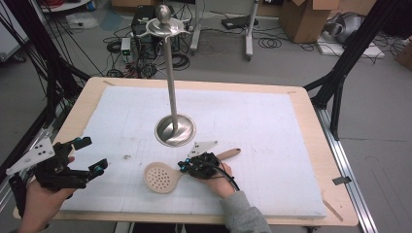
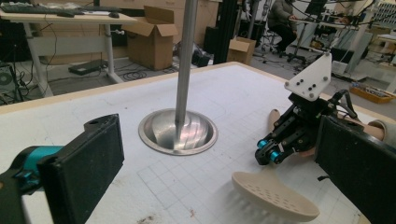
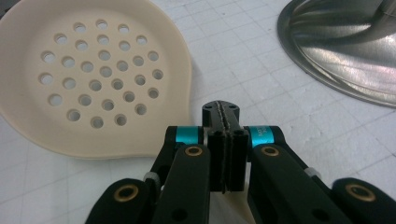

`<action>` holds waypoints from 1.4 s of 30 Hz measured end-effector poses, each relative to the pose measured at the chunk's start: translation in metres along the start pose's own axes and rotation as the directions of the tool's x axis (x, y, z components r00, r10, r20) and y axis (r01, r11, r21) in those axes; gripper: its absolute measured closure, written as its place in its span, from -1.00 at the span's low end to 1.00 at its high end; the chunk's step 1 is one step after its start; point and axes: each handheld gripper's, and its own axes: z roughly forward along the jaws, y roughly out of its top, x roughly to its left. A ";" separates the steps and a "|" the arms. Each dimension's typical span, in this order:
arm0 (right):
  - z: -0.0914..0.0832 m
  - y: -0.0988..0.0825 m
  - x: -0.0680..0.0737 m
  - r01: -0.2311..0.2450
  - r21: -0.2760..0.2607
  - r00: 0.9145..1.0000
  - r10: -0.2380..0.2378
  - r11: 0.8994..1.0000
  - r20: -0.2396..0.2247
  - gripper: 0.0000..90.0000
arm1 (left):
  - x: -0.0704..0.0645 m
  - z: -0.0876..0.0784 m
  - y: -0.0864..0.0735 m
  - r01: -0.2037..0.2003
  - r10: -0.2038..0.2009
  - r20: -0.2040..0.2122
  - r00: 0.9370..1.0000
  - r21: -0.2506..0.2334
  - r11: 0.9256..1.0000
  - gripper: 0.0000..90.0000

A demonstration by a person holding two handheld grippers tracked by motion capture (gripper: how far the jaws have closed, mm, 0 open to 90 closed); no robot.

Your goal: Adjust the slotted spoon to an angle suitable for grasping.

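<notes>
At lower centre, the right gripper (image 1: 183,166) lies low on the table (image 1: 272,126), jaws pressed together over the slotted spoon (image 1: 163,177) neck. At lower left, the left gripper (image 1: 92,155) hovers level, jaws wide apart, empty.

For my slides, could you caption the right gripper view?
Right gripper shut on slotted spoon's handle, beside the steel stand base.

My black two-jaw right gripper (image 3: 225,122) has teal bands, brass screws, a black cable; my sleeve (image 1: 245,213) is grey.
</notes>
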 end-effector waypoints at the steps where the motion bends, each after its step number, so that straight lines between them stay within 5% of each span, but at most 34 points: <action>1: -0.001 -0.001 0.000 0.009 -0.001 1.000 -0.009 1.000 0.003 1.00 | 0.000 0.000 0.000 0.000 0.000 0.000 1.000 0.000 1.000 -0.95; 26: -0.043 -0.032 -0.007 0.009 0.018 0.999 -0.010 1.000 0.032 1.00 | -0.003 0.007 0.001 -0.002 0.002 0.016 1.000 0.009 1.000 -0.95; 30: -0.052 -0.040 -0.005 0.049 0.042 0.998 -0.051 0.998 0.041 1.00 | -0.003 0.010 0.001 -0.006 0.005 0.020 1.000 0.014 1.000 -0.95; 42: -0.071 -0.054 -0.004 0.028 0.055 0.998 -0.031 0.998 0.055 1.00 | -0.004 0.017 0.002 -0.003 0.003 0.039 0.999 0.012 1.000 -0.95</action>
